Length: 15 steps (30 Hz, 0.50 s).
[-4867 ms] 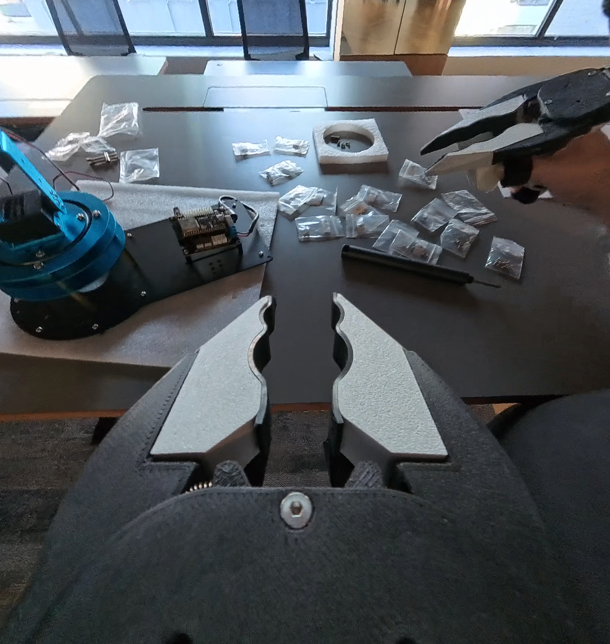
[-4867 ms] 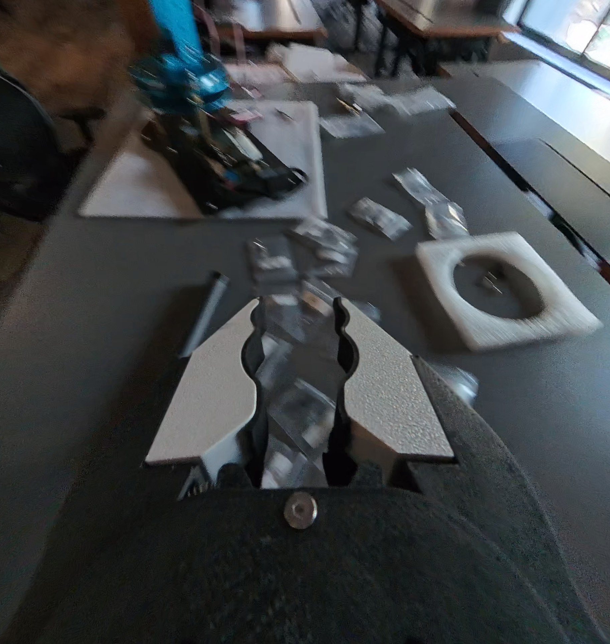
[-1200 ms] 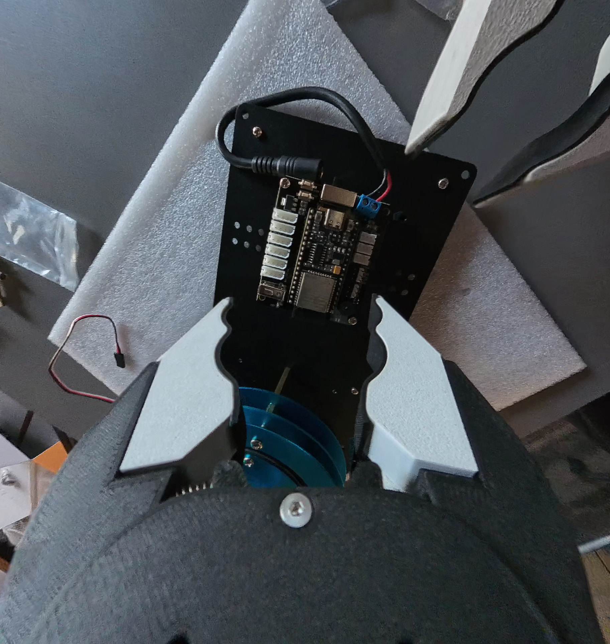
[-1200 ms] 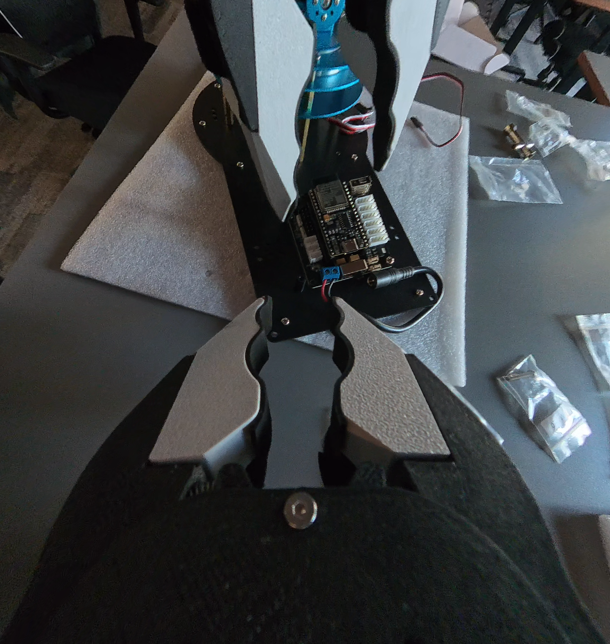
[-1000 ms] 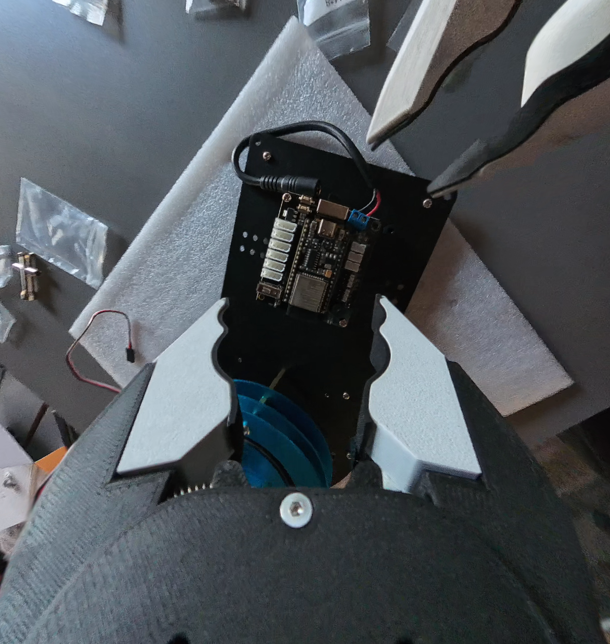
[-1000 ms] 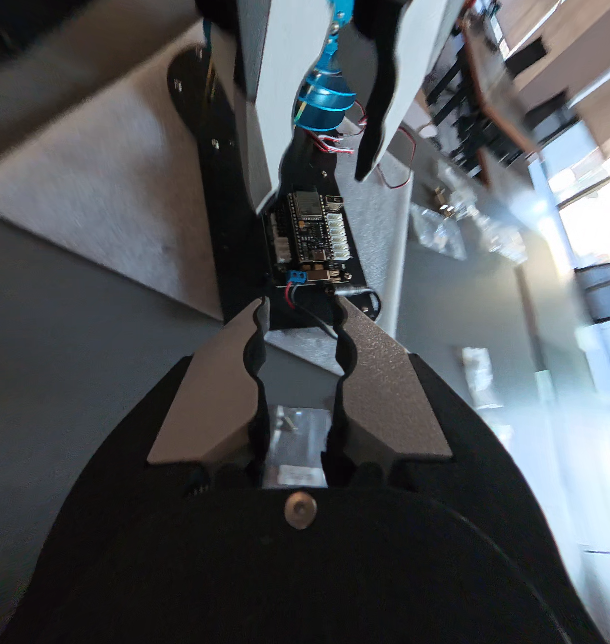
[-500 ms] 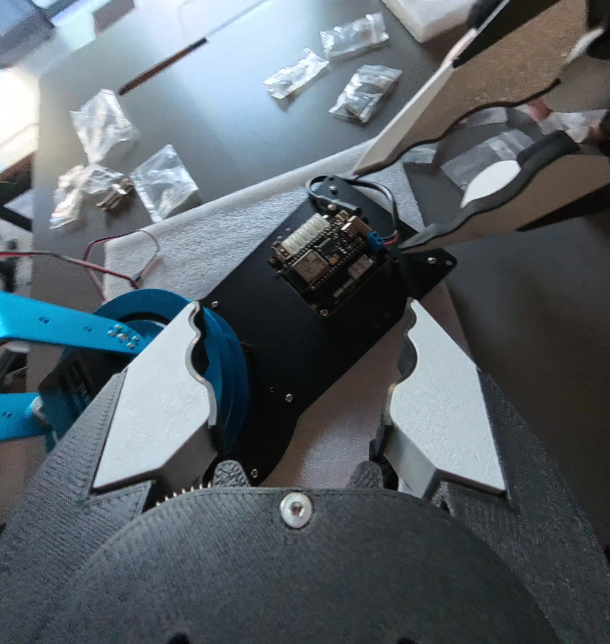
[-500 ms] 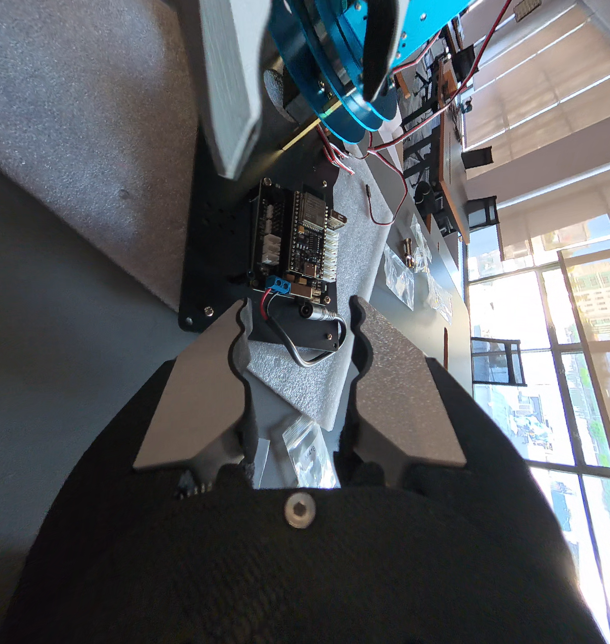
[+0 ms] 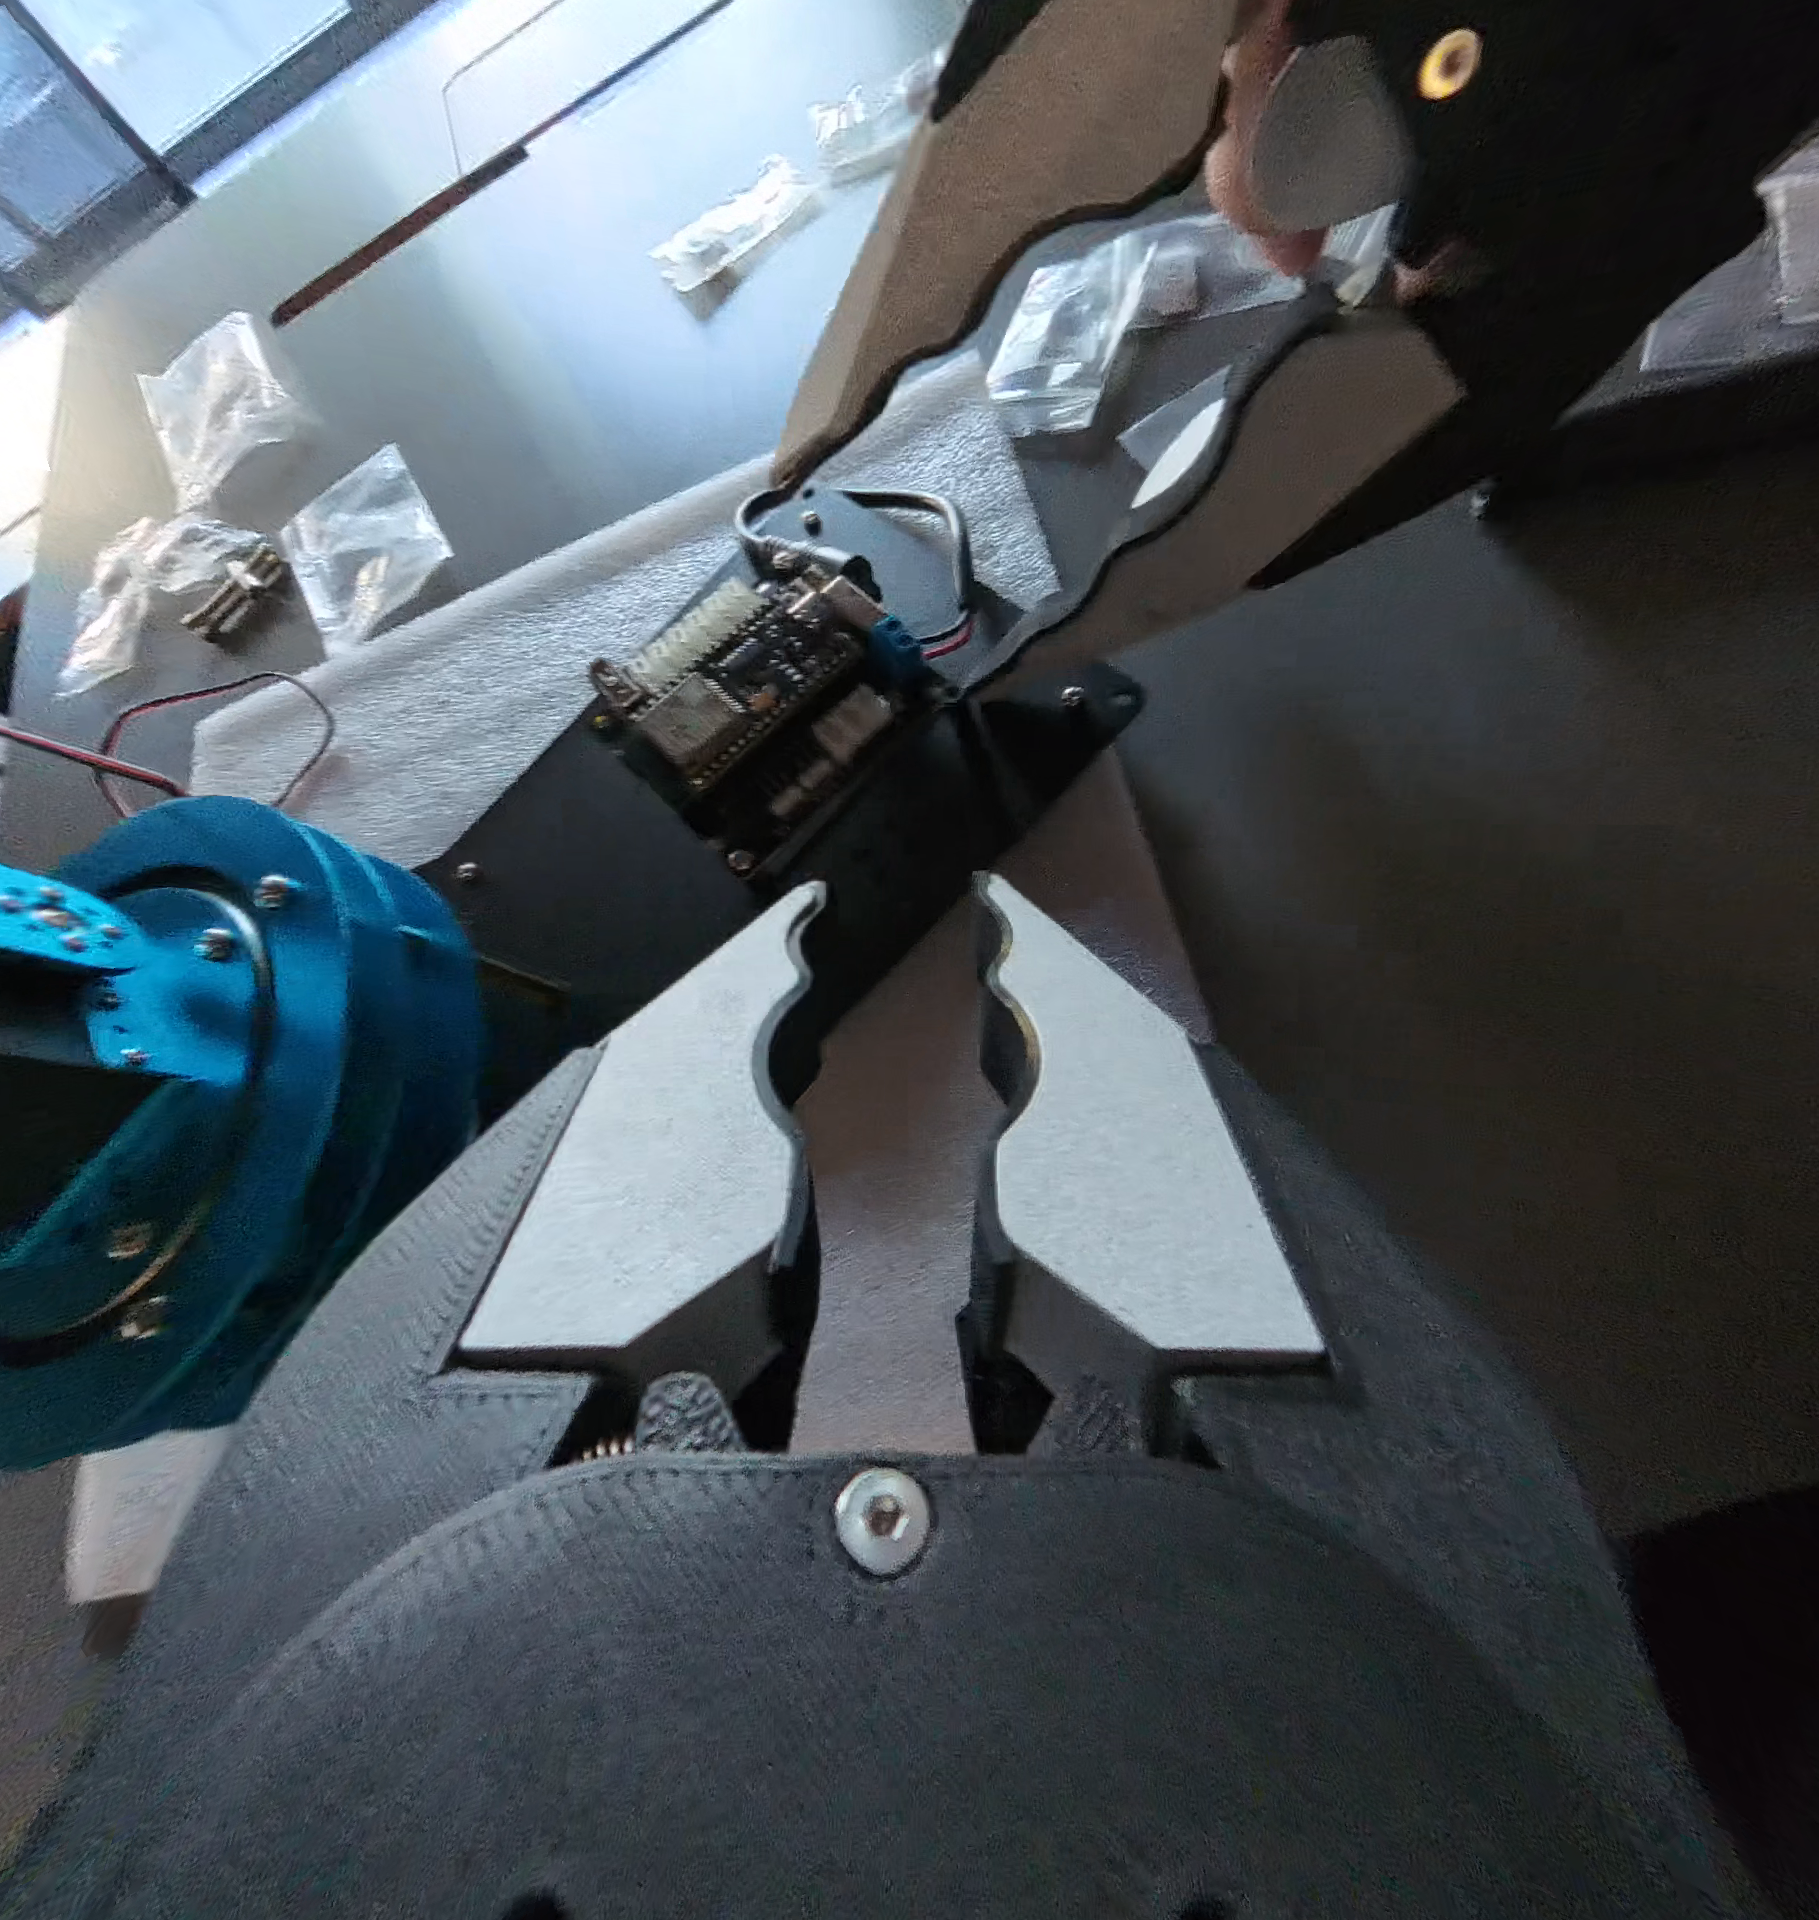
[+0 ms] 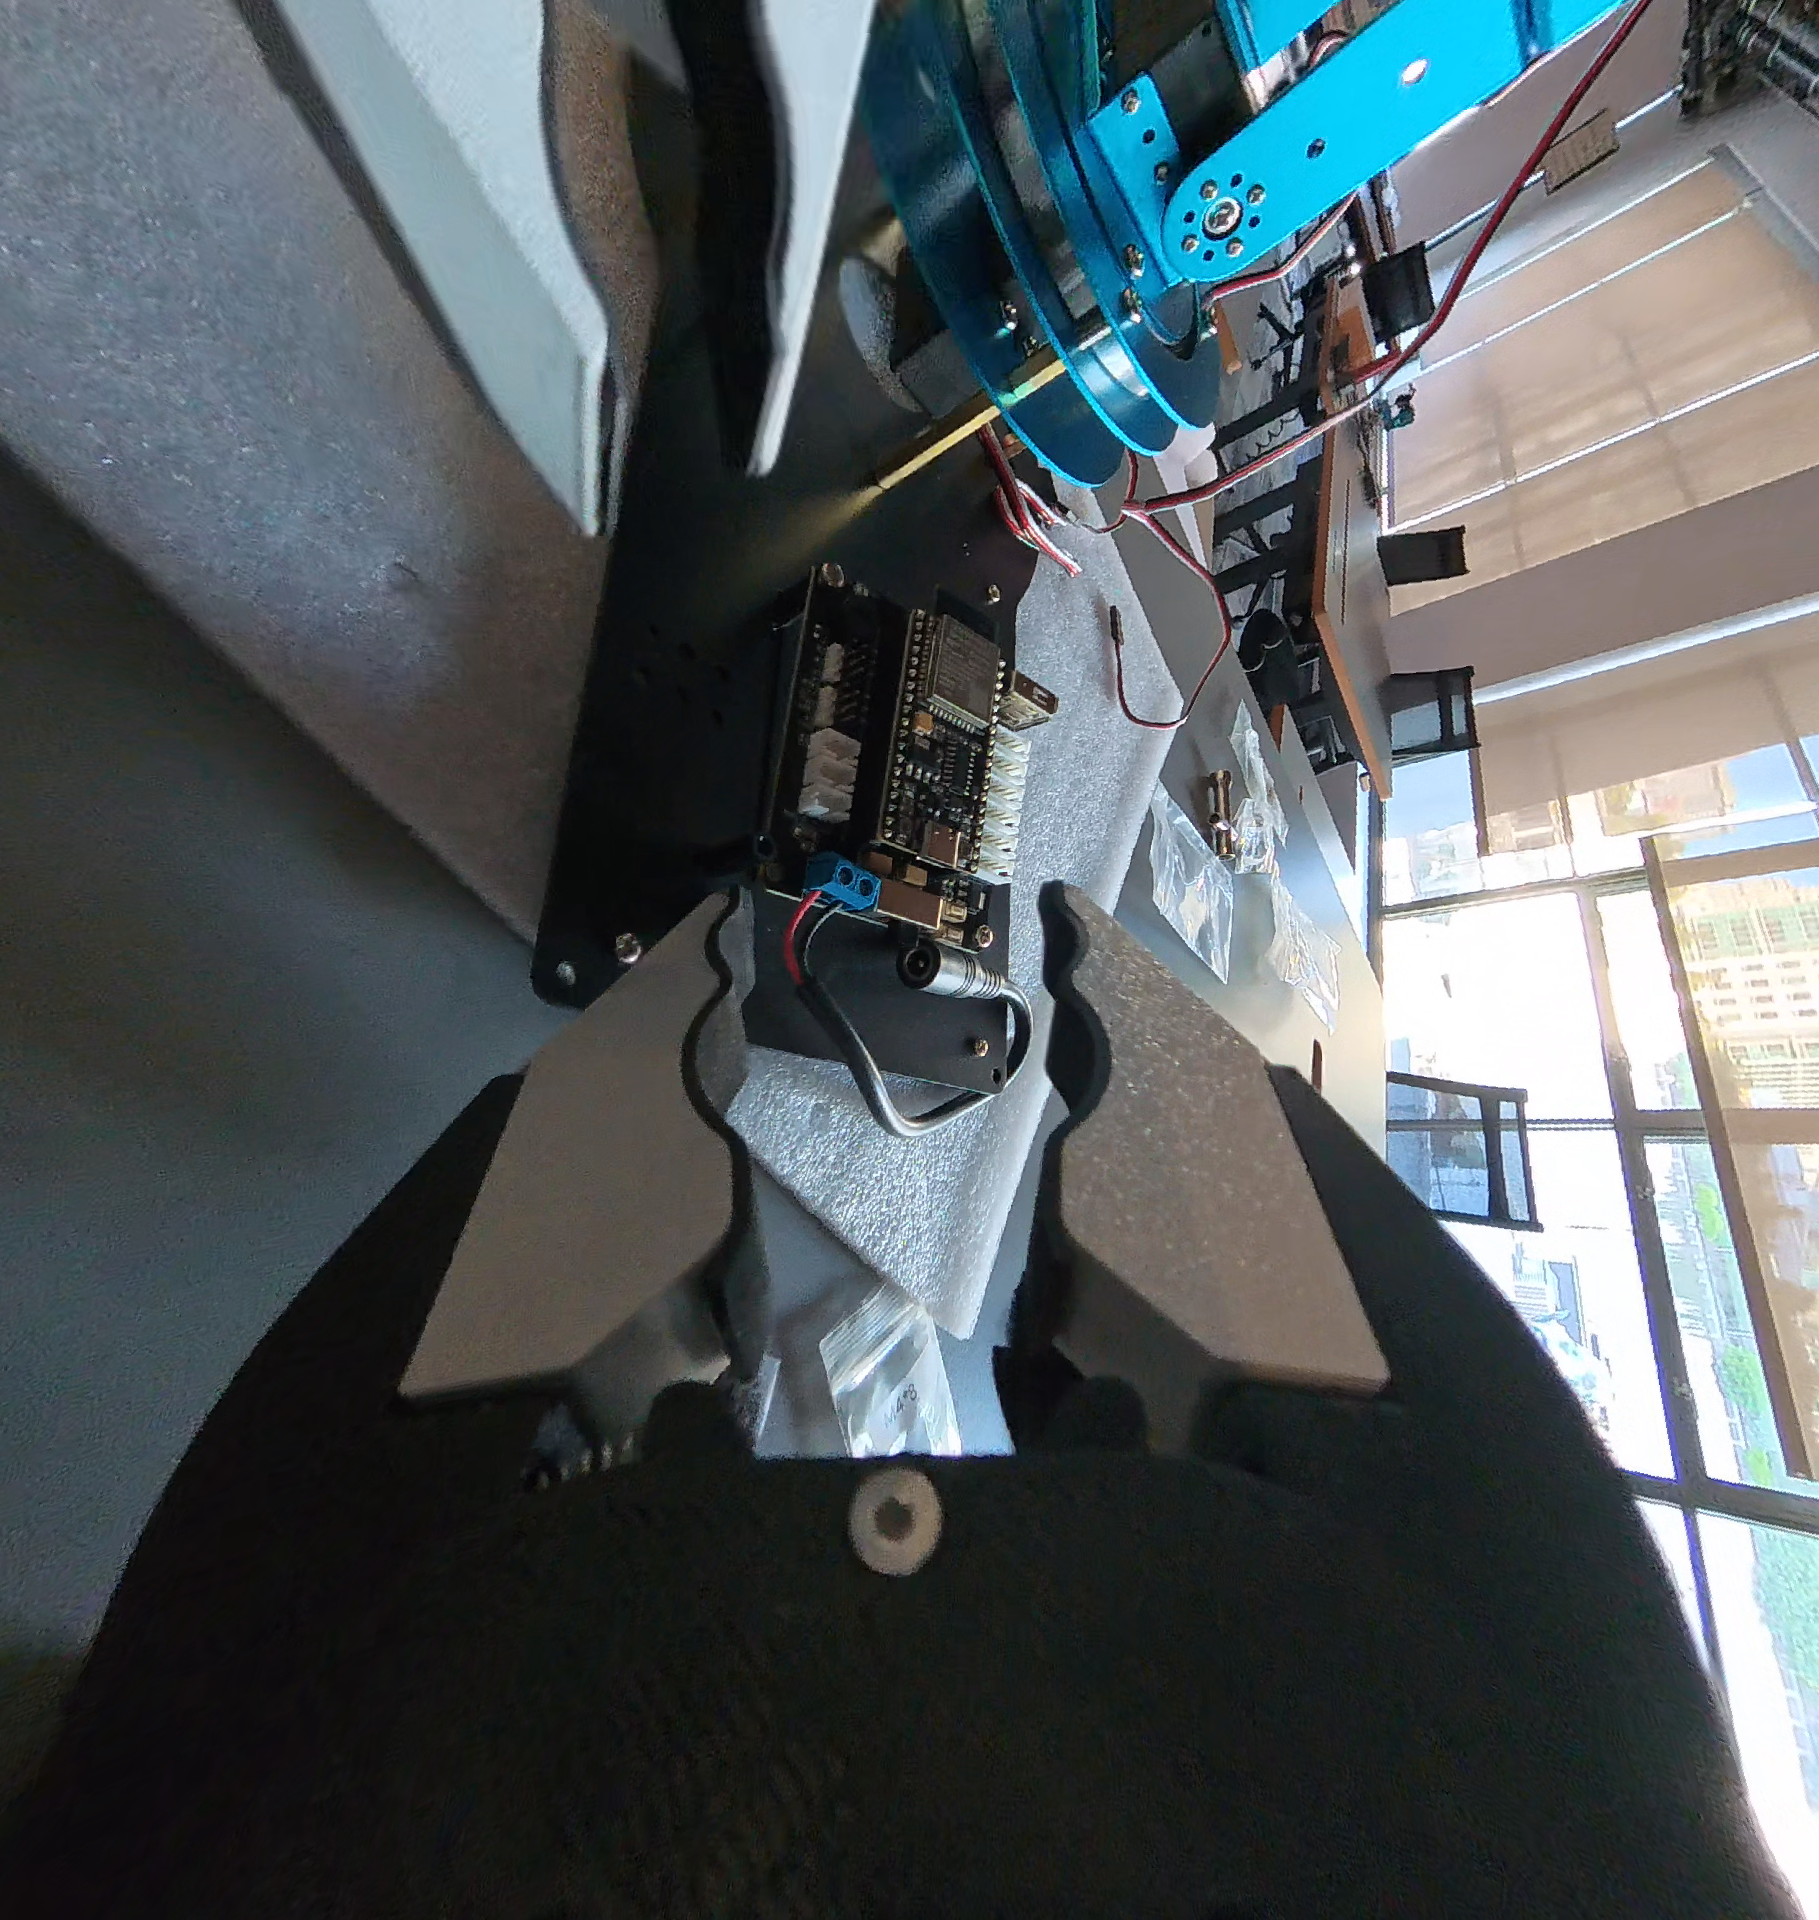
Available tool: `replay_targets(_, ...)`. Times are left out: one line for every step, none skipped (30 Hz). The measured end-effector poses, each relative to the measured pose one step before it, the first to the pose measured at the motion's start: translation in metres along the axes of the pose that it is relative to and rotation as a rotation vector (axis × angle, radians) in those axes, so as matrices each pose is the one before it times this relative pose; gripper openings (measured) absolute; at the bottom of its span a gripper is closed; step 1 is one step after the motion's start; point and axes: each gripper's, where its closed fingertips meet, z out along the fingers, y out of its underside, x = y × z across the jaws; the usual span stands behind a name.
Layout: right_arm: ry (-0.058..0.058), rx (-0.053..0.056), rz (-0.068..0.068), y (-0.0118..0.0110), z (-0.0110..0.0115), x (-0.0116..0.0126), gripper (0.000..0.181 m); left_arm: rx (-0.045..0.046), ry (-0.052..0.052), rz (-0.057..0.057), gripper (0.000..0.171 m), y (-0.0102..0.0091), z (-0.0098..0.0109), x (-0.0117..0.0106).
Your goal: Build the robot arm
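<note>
A black base plate [image 9: 614, 831] lies on a white foam sheet [image 9: 469, 686]. It carries a circuit board [image 9: 759, 696] and a blue turntable with a blue arm [image 9: 209, 1091]. My left gripper [image 9: 894, 904] is open with a narrow gap and empty. It sits low over the plate's near edge, right of the turntable. My right gripper [image 10: 889, 914] is open and empty. Its fingers straddle the plate corner with the metal barrel plug [image 10: 946, 977] and its black cable, just short of the board [image 10: 915, 748]. The right gripper also shows in the left wrist view [image 9: 874, 577].
Small clear plastic bags [image 9: 365, 540] with metal parts lie on the dark table beyond the foam. Another bag [image 10: 884, 1371] lies under my right gripper. A loose red and black wire [image 9: 209, 696] curls on the foam. Windows and other desks stand behind. There is about 7 centimetres between the tips of the two grippers.
My left gripper's jaws have narrowed from wide open, and it has dropped closer to the plate edge beside the turntable. My right gripper has moved in around the plug corner.
</note>
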Motion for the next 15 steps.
replay_targets(-0.0008, 0.0056, -0.0005, -0.00043, 0.00047, 0.00019, 0.056, 0.01136, 0.0052, -0.0087, 0.024, -0.00049, 0.00232, 0.00289)
replay_targets(0.0002, 0.0065, -0.0011, -0.00035, 0.00060, 0.00014, 0.056, 0.00864, 0.0114, -0.0033, 0.019, -0.00061, 0.00261, 0.00343)
replay_targets(0.0023, 0.0027, 0.0006, 0.00031, 0.00073, 0.00051, 0.056, -0.00130, 0.0108, -0.0023, 0.014, 0.00040, 0.00300, 0.00280)
replay_targets(0.0014, 0.0018, 0.0003, 0.00025, 0.00036, 0.00050, 0.056, -0.00937, 0.0056, -0.0006, 0.013, 0.00112, 0.00333, 0.00145)
replay_targets(0.0006, 0.0036, -0.0032, -0.00020, 0.00012, 0.00002, 0.056, -0.00897, 0.0021, 0.0015, 0.014, 0.00090, 0.00315, 0.00051)
replay_targets(0.0020, 0.0017, -0.0011, 0.00013, -0.00007, 0.00021, 0.056, -0.00361, 0.0024, 0.0012, 0.014, 0.00032, 0.00250, 0.00046)
replay_targets(0.0053, 0.0011, -0.0001, 0.00020, -0.00001, 0.00052, 0.057, -0.00159, 0.0034, -0.0006, 0.013, -0.00020, 0.00207, 0.00045)
replay_targets(0.0052, 0.0030, -0.0019, -0.00006, -0.00016, 0.00010, 0.057, 0.00037, 0.0015, -0.0012, 0.014, -0.00032, 0.00159, 0.00007)
replay_targets(0.0041, 0.0035, -0.0016, -0.00017, -0.00017, 0.00000, 0.057, 0.00196, 0.0017, -0.0001, 0.014, -0.00009, 0.00161, 0.00006)
replay_targets(0.0049, 0.0029, -0.0010, -0.00020, -0.00019, 0.00013, 0.057, -0.00238, 0.0038, -0.0007, 0.013, 0.00087, 0.00192, 0.00024)
replay_targets(0.0046, 0.0030, -0.0012, -0.00022, -0.00017, 0.00026, 0.057, -0.00642, 0.0015, -0.0031, 0.014, 0.00156, 0.00178, -0.00024)
replay_targets(0.0023, 0.0006, 0.0010, -0.00001, -0.00017, 0.00006, 0.057, -0.00337, -0.0027, -0.0037, 0.014, 0.00113, 0.00126, -0.00099)
replay_targets(0.0031, 0.0021, 0.0012, -0.00020, -0.00018, 0.00024, 0.057, 0.00422, -0.0042, -0.0038, 0.014, -0.00021, 0.00060, -0.00101)
replay_targets(0.0044, 0.0025, 0.0010, -0.00033, -0.00036, 0.00052, 0.057, 0.01296, -0.0134, -0.0061, 0.014, -0.00196, -0.00033, -0.00241)
replay_targets(0.0066, 0.0023, 0.0006, -0.00048, -0.00040, 0.00087, 0.057, 0.02328, -0.0343, -0.0108, 0.022, -0.00351, -0.00090, -0.00578)
